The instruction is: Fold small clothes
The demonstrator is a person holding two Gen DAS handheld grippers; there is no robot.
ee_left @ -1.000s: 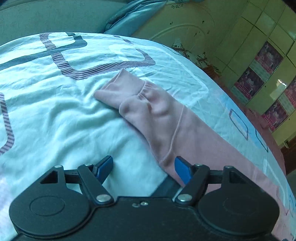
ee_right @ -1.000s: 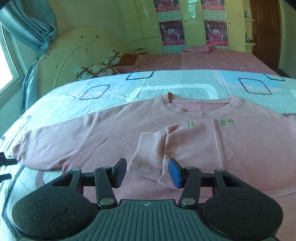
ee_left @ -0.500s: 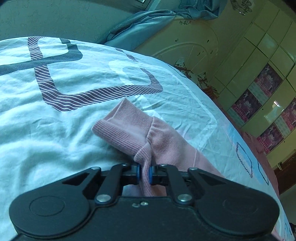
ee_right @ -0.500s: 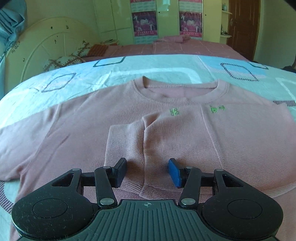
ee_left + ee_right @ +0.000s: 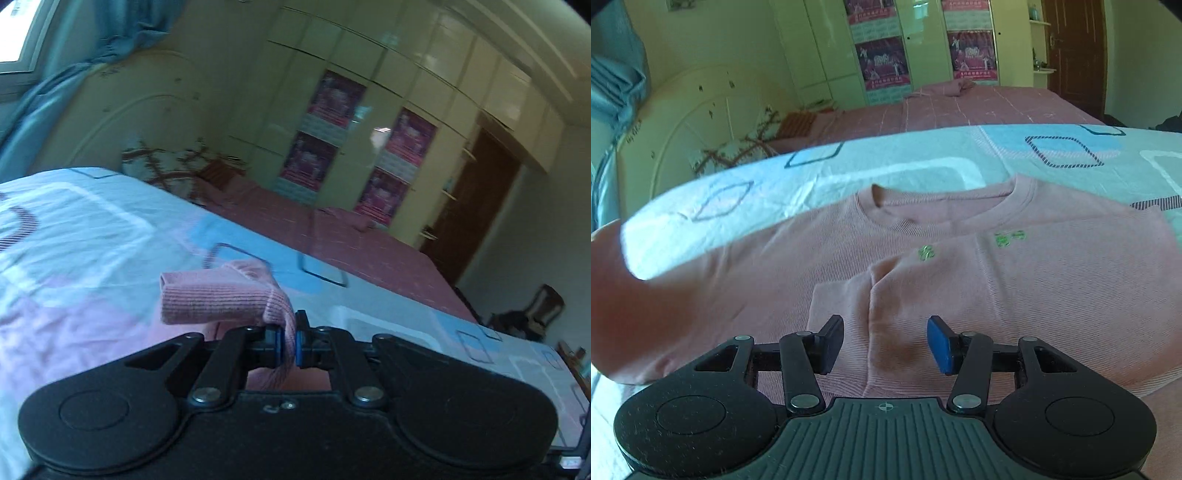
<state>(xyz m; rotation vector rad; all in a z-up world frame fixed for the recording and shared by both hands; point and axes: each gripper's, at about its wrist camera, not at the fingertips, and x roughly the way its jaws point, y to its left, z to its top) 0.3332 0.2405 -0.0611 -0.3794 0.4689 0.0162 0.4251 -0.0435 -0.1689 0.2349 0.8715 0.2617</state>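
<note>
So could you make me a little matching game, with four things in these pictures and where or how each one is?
Things:
1. left claw
2. right claw
3. sweater
4. door

States:
A. spread flat on the bed
B. brown, at the far wall
C. open, over the folded sleeve
D. shut on a pink cuff

Pairs: 1-D, 2-C, 3-A, 4-B

A bedroom in a home: a wide bed with a patterned sheet, a rounded cream headboard with a pillow against it, tall glossy wardrobes with posters, a blue curtain by the window, and a brown wooden door.
</note>
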